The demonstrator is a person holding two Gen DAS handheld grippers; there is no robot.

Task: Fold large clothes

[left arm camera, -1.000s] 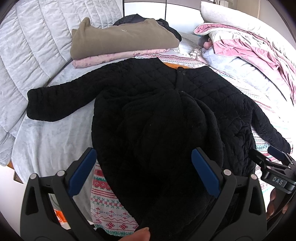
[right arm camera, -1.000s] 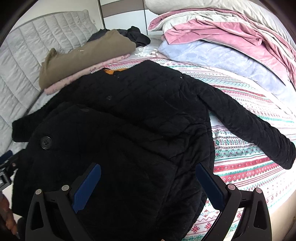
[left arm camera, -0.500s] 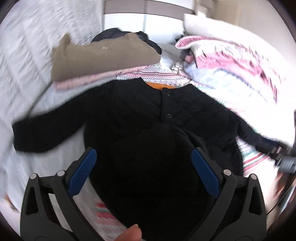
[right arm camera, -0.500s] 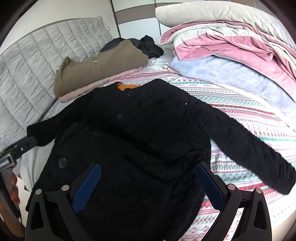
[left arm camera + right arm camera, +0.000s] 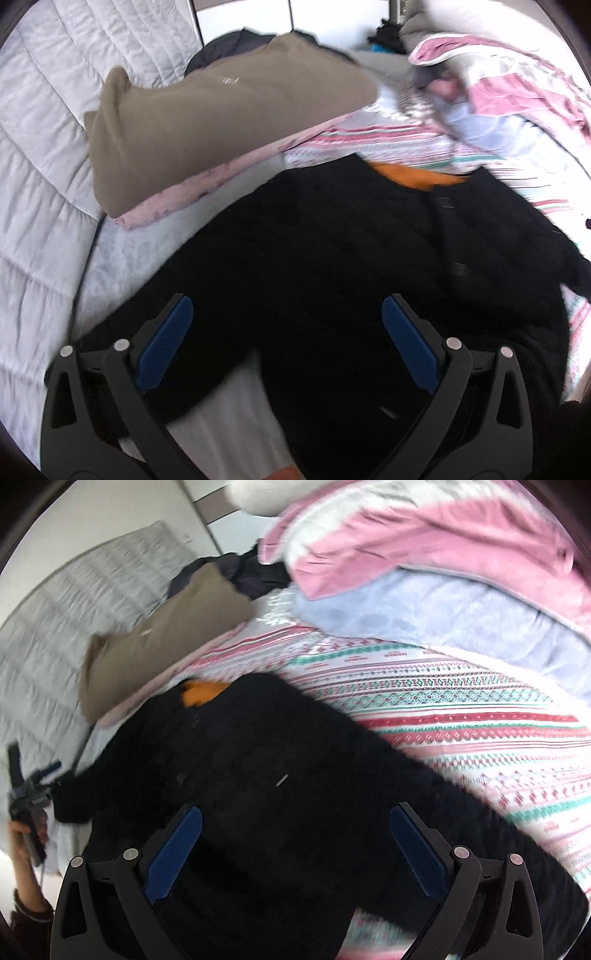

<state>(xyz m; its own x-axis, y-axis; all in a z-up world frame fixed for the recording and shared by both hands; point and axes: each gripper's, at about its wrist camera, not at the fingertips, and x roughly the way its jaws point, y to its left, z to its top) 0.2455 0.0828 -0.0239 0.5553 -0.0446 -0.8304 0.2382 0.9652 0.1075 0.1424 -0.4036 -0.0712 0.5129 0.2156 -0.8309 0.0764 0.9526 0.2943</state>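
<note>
Across the bed [image 5: 122,258], with its grey quilted cover at the left and a striped red, green and white patterned sheet [image 5: 461,709] at the right, a big black jacket [image 5: 332,258] lies spread out flat, front side up. Its collar points toward the far end of the bed and shows an orange lining [image 5: 413,175] at the neck. One sleeve runs out over the patterned sheet toward the near right edge, as seen from the right wrist view; the other sleeve reaches toward the grey side.

Beyond the jacket's collar, a heap of bedding sits at the far right: a pink blanket [image 5: 424,542] on top of a pale blue one [image 5: 443,616]. At the far left, just beside the jacket's shoulder, rests a folded olive-brown garment [image 5: 221,122] stacked on a folded pink one [image 5: 192,195], with some dark clothing behind them.

Left tongs [image 5: 284,332] hover over the jacket's left shoulder and sleeve area, blue pads spread wide apart, nothing between them. Right tongs [image 5: 295,842] hang above the jacket's body on the other side, likewise spread wide and gripping nothing. Both views are blurred. In the right wrist view the person's left hand [image 5: 22,834] shows at the far left edge, wrapped around the handle of the left tool.
</note>
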